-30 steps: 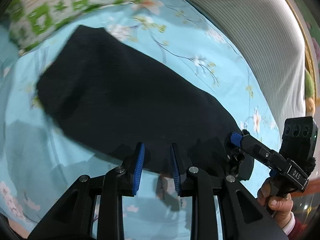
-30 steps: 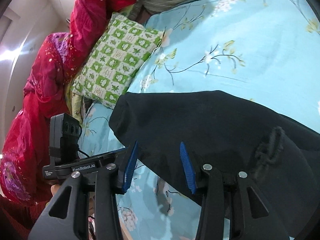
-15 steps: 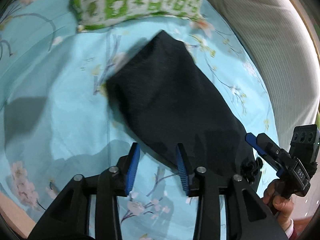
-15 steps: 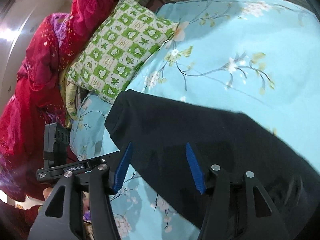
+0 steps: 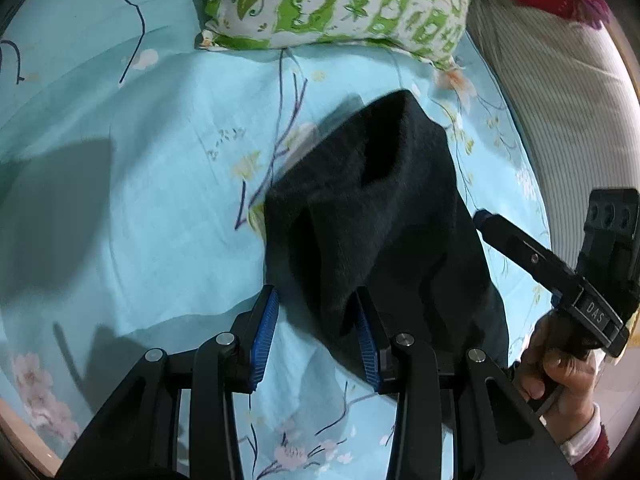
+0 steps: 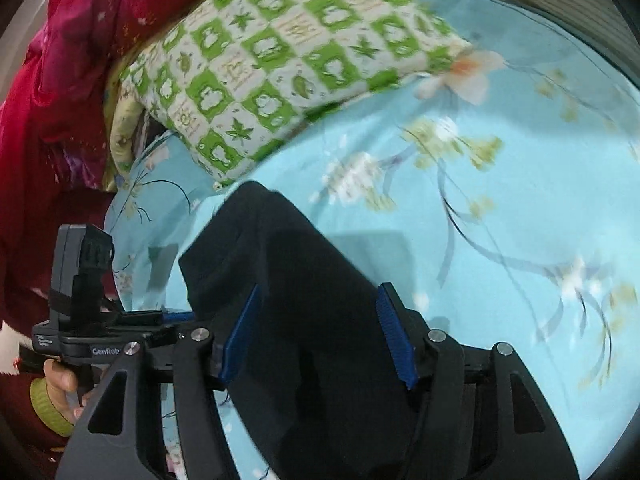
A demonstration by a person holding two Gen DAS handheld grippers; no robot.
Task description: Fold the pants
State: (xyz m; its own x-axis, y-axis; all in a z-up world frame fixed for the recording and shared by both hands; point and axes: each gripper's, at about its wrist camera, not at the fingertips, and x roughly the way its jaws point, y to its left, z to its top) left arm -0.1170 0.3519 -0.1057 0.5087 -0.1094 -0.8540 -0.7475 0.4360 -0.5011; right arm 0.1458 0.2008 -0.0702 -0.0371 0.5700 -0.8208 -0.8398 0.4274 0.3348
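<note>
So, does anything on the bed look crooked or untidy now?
The dark pants lie slanted on the blue floral sheet, bunched and creased, not flat. The green checked pillow looks normal.

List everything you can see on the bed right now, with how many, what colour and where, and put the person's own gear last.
pants: one, black, folded, lying on the sheet in front of both grippers.
bed sheet: one, light blue with flower print, under the pants.
pillow: one, green and white check, at the far end of the sheet.
quilt: one, red, bunched behind the pillow.
striped cover: one, grey and white, along the sheet's far edge.
left gripper: one, black with blue pads, open at the pants' near edge.
right gripper: one, black with blue pads, jaws opening over the pants.
</note>
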